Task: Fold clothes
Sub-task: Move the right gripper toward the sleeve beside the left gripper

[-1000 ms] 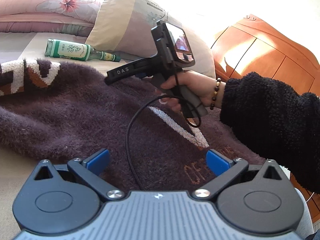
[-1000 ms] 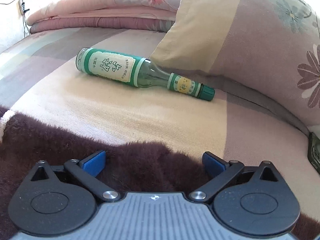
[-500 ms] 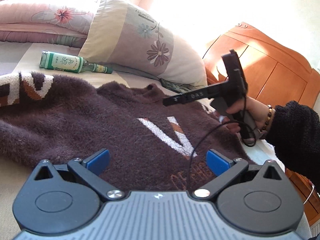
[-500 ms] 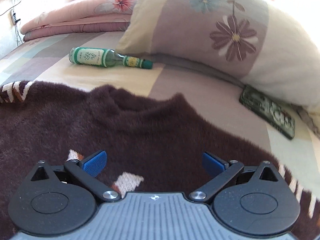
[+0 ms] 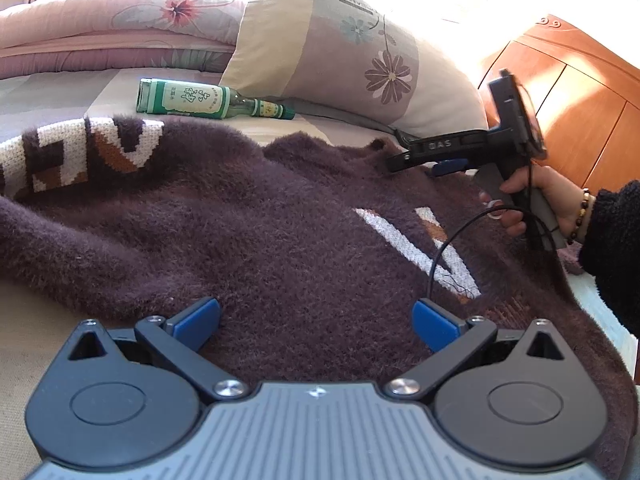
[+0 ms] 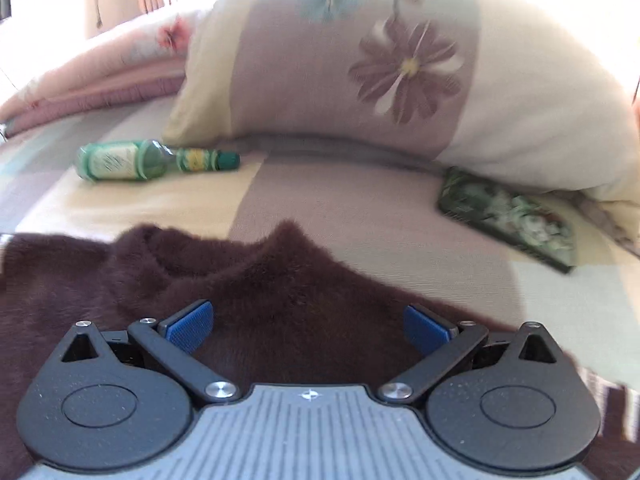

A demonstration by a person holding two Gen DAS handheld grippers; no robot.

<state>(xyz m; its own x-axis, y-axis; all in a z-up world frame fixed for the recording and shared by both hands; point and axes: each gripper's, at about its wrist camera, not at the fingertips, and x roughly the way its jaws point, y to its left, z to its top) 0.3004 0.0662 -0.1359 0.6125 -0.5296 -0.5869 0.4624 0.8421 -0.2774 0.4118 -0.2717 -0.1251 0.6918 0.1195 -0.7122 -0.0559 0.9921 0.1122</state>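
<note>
A fuzzy dark purple-brown sweater (image 5: 280, 232) with white and orange knit patterns lies spread flat on the bed. My left gripper (image 5: 316, 320) hovers open over its near hem, nothing between the blue pads. In the left wrist view a person's hand holds my right gripper (image 5: 416, 160) over the sweater's far right shoulder, near the collar. The right wrist view shows that gripper (image 6: 308, 326) open above the sweater's collar edge (image 6: 256, 272), its fingers empty.
A green glass bottle (image 5: 200, 100) lies on its side on the bedsheet beyond the sweater. A large floral pillow (image 5: 360, 52) and folded pink quilt (image 5: 120, 28) sit behind. A dark green flat case (image 6: 508, 220) lies by the pillow. A wooden cabinet (image 5: 580, 92) stands at right.
The right gripper swung from the sweater's middle out to the right, then came back down toward the collar and right shoulder. My left gripper stayed open over the hem.
</note>
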